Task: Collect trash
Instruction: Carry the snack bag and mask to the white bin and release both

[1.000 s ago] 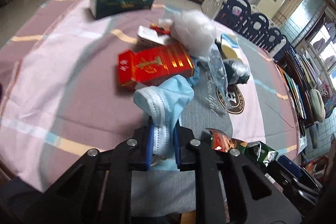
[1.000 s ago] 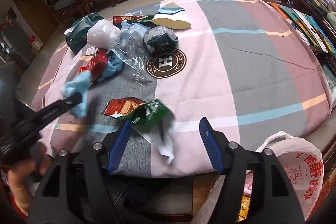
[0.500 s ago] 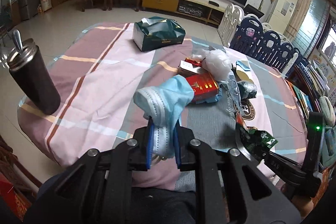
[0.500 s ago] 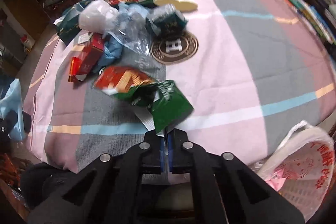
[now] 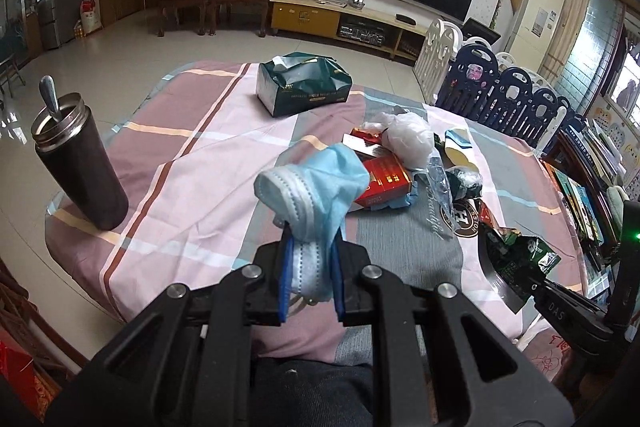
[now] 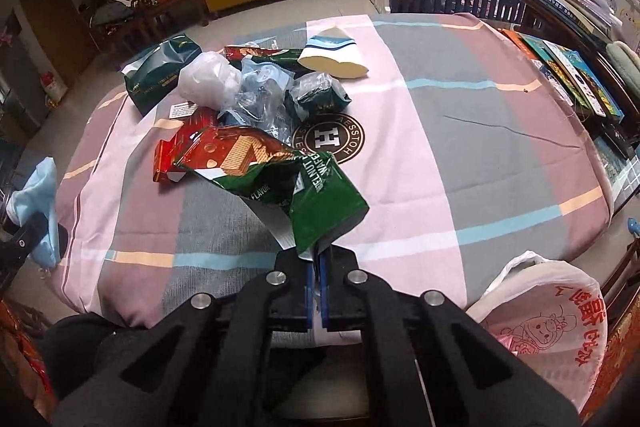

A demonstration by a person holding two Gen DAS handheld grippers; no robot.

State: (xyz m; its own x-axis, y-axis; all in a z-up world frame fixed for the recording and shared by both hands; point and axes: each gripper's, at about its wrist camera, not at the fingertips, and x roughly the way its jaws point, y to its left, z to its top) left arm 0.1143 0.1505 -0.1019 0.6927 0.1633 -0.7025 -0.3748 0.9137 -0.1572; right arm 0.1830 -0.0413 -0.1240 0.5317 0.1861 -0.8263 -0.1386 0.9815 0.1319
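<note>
My left gripper [image 5: 311, 281] is shut on a crumpled blue face mask [image 5: 316, 187] and holds it above the table's near edge. My right gripper [image 6: 316, 291] is shut on a green and red wafer wrapper [image 6: 280, 183], lifted off the cloth; it also shows in the left wrist view [image 5: 516, 251]. A pile of trash lies mid-table: a red box [image 6: 180, 147], a white plastic bag [image 6: 208, 79], a clear plastic wrapper [image 6: 260, 99], a dark green packet [image 6: 320, 97]. A white trash bag [image 6: 544, 311] hangs open below the table's right front edge.
A dark green tissue box [image 5: 304, 87] stands at the far side. A dark steel cup [image 5: 78, 163] with a spoon stands at the table's left corner. A cream and blue paper cone [image 6: 334, 57] lies behind the pile. A bookshelf [image 6: 580, 67] flanks the right.
Both grippers have lifted and drawn back from the table. The right gripper closed on the wafer wrapper and raised it. The left kept hold of the mask.
</note>
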